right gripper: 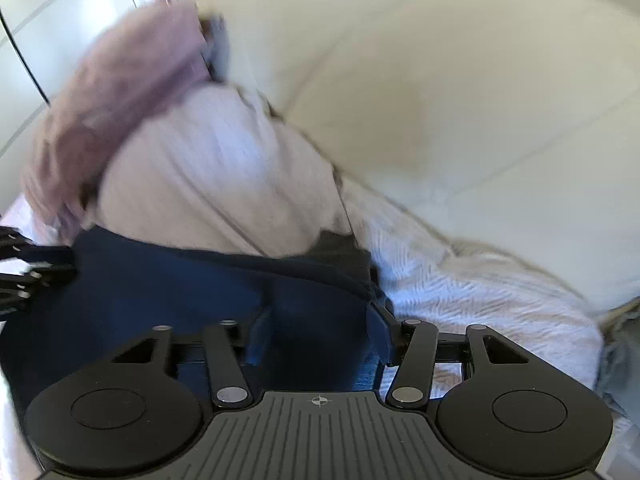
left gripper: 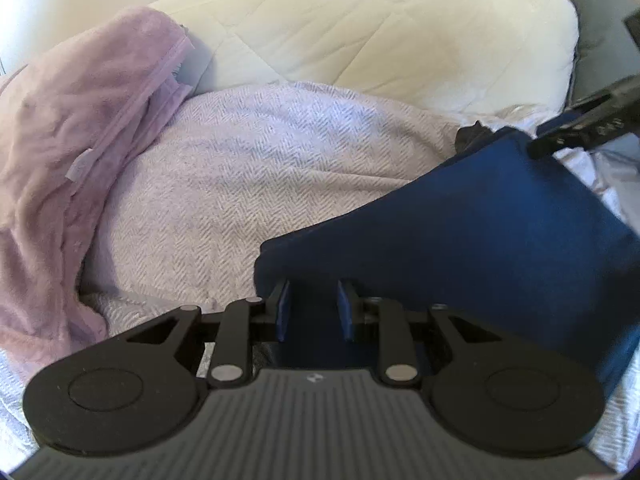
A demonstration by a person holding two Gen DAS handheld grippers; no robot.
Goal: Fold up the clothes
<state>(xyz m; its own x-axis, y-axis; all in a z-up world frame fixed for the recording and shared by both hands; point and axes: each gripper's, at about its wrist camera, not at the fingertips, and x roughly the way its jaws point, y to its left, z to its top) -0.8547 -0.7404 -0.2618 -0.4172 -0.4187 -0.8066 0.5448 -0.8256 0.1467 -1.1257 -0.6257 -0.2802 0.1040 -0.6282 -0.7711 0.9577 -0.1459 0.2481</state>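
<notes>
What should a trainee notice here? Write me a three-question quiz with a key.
1. True or false: the navy garment runs between the fingers of the left gripper.
2. What does the navy garment lie over? A. a pale herringbone blanket; B. a wooden tabletop; C. a tiled floor.
3. Fill in: in the left wrist view, the fuzzy purple cloth is heaped on the ___ side.

Key: 1 true; 2 A; 3 left.
</notes>
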